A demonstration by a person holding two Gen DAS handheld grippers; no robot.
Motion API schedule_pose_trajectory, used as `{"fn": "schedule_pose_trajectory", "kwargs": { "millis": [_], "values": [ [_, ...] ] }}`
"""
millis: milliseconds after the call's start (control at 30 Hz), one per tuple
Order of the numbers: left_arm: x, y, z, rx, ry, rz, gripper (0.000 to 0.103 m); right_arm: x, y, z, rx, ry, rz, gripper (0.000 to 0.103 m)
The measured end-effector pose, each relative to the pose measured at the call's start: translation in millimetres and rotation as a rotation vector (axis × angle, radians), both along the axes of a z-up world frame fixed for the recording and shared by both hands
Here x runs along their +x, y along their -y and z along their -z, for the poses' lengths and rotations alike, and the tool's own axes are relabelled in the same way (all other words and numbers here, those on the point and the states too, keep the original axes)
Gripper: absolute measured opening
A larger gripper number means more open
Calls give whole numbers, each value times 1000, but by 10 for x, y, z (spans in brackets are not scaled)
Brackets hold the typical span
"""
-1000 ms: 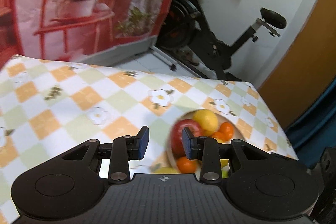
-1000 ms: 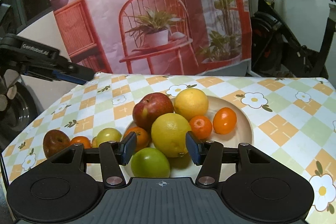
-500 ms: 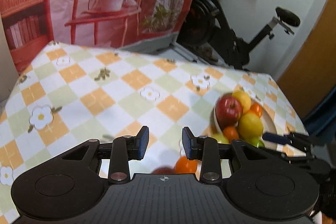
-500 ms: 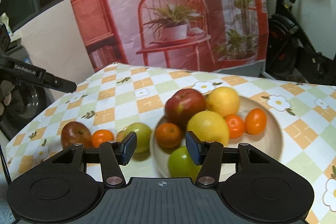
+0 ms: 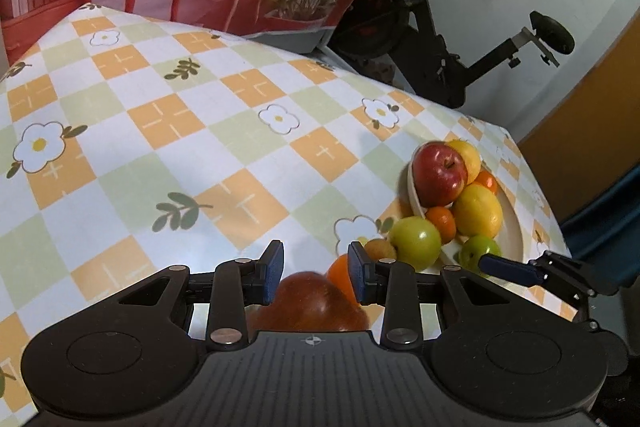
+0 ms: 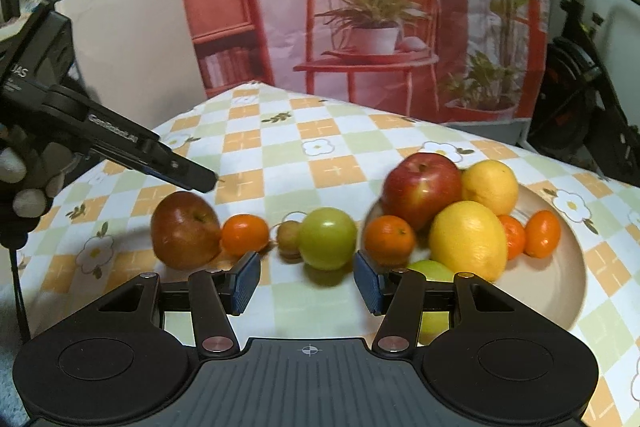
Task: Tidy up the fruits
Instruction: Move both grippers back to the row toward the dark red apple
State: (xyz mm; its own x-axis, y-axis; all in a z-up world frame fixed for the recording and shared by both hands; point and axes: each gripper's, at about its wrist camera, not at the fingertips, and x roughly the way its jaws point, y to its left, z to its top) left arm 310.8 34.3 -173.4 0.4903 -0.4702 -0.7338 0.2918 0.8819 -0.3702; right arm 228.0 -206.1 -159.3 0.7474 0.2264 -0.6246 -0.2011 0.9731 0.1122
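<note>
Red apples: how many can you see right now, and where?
2. One red apple sits at the back-left of the plate; another lies on the tablecloth, leftmost in the loose row. Piled fruit could hide more.

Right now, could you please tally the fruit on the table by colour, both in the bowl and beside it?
Red apples: 2
Yellow citrus: 2
Green fruits: 2
Orange fruits: 4
Small brownish fruit: 1
Total: 11
</note>
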Motion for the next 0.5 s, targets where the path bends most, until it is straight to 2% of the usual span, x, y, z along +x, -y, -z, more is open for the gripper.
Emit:
{"fn": "schedule_pose_trajectory", "kwargs": {
  "millis": [133, 500],
  "values": [
    [-81, -107, 92, -30, -8, 5, 38, 25, -78, -1, -9, -11, -13, 49],
    [-267, -363, 87, -82, -12, 13, 39, 62, -420, 38, -27, -61, -113, 49]
  ]
}}
